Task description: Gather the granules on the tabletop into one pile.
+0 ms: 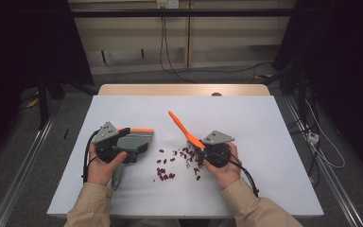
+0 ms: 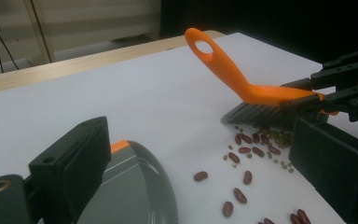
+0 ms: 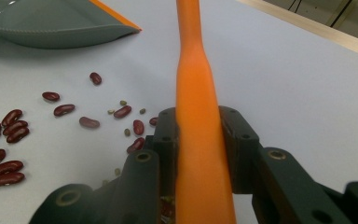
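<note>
High view: one brush (image 1: 183,128) clamped in right gripper (image 1: 202,147) jaws; one dustpan (image 1: 134,140) gripped by left gripper (image 1: 123,137).

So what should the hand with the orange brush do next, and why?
Probably sweep toward the dustpan. The right gripper is clamped on the brush, whose bristles rest on the table at the far edge of the scattered beans. The left gripper holds the dustpan on the other side of them, so a short stroke that way should push the beans toward its mouth.
</note>
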A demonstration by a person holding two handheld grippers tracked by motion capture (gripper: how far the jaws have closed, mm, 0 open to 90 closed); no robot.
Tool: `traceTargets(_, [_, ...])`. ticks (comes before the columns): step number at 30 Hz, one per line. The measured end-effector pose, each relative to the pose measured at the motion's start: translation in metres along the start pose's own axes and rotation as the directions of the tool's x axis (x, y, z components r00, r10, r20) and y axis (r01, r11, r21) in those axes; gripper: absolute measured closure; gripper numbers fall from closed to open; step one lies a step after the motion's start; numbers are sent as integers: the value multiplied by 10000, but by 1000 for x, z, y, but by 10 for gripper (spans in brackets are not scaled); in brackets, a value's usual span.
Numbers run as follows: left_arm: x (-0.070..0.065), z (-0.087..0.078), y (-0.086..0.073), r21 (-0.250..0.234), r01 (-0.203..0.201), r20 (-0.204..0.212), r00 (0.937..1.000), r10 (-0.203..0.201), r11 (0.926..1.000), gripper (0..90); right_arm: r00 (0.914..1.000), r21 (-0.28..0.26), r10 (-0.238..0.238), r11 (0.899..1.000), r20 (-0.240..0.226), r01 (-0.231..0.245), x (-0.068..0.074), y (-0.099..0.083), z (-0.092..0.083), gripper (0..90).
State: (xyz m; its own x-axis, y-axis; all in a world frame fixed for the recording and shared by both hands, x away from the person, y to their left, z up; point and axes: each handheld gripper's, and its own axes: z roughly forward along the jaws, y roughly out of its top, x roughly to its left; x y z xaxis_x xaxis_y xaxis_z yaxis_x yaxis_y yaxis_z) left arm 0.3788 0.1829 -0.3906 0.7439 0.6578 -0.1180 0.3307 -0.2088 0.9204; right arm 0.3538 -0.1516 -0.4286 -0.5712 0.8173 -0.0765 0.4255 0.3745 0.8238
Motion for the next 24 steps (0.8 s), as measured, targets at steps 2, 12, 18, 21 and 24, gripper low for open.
traceTargets(2, [0, 0, 0, -31, 9, 2, 10000, -9, 10000, 56, 10000, -34, -25, 10000, -13, 25, 3, 0, 0, 704])
traceTargets(12, [-1, 1, 1, -21, -38, 26, 10000, 38, 10000, 56, 10000, -198, 67, 9998, -59, -68, 14, 2, 2, 705])
traceTargets(18, [-1, 1, 1, 3, -37, 28, 10000, 37, 10000, 56, 9999, -237, 46, 9997, -123, -49, 18, 2, 2, 705])
traceTargets(21, [-1, 0, 1, -35, -42, 21, 10000, 42, 10000, 56, 9998, -213, -26, 9998, -188, 22, 19, 2, 1, 705])
traceTargets(24, [-1, 1, 1, -12, -38, 21, 10000, 38, 10000, 56, 9994, -250, -47, 9997, -352, 38, 20, 1, 0, 705])
